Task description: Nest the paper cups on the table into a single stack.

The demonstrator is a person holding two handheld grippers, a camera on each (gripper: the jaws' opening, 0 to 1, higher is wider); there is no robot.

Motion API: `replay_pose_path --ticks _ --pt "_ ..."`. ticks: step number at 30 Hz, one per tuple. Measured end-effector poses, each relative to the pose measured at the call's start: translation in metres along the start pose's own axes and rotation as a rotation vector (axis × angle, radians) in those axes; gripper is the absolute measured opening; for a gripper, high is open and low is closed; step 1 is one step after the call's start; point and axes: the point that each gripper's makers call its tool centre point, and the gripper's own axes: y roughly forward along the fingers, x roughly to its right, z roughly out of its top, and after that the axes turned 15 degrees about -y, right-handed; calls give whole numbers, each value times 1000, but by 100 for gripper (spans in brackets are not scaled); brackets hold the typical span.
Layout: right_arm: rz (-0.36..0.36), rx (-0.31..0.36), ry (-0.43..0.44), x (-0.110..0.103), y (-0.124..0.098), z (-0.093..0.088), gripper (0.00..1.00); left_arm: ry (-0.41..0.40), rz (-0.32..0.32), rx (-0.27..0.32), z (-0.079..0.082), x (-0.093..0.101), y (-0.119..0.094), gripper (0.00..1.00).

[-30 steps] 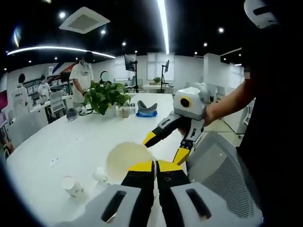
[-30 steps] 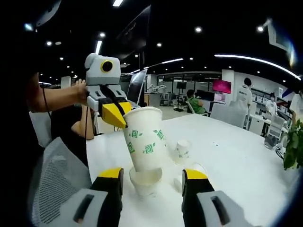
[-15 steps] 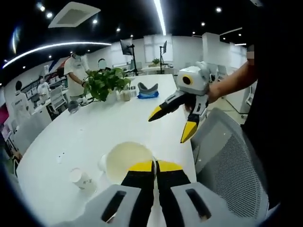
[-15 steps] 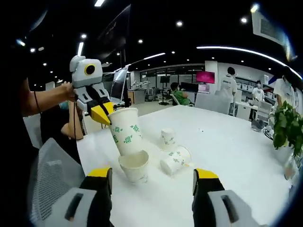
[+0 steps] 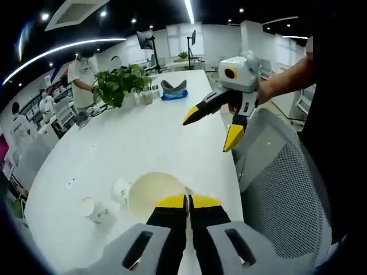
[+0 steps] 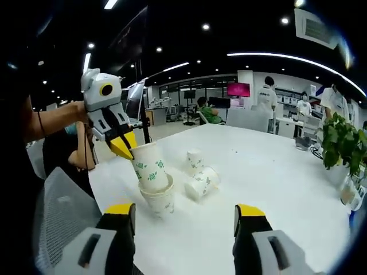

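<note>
Four white paper cups with green marks sit on the white table [image 6: 275,189]: the held cup [image 6: 150,166] is pushed partly into the standing cup [image 6: 159,201], with an upright cup [image 6: 194,160] and a tipped cup [image 6: 202,182] just beyond. The left gripper [image 6: 123,150] pinches the held cup's rim, jaws tight together. Since a second ago that cup has sunk lower, and the right gripper [image 5: 209,127] has pulled back, jaws wide and holding nothing.

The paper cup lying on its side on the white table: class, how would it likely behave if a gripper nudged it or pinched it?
The paper cup on its side would probably roll in a curve, since it tapers. It looks empty and thin-walled, so likely light and easily crushed by the right gripper, whose jaws stand open. The smooth table may let it slide.
</note>
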Motion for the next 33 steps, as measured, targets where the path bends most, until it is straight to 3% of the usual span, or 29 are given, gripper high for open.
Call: replay_pose_path --ticks 15,19,33 --pt "-5 -14 9 -5 -2 -5 69 -14 -21 -64 -17 -3 25 0" --pt "-5 -23 7 -6 -3 -8 68 -55 -30 -91 -22 -3 33 0" --pt "-17 -18 30 -6 -6 -9 67 -169 -94 -79 -28 8 47 2"
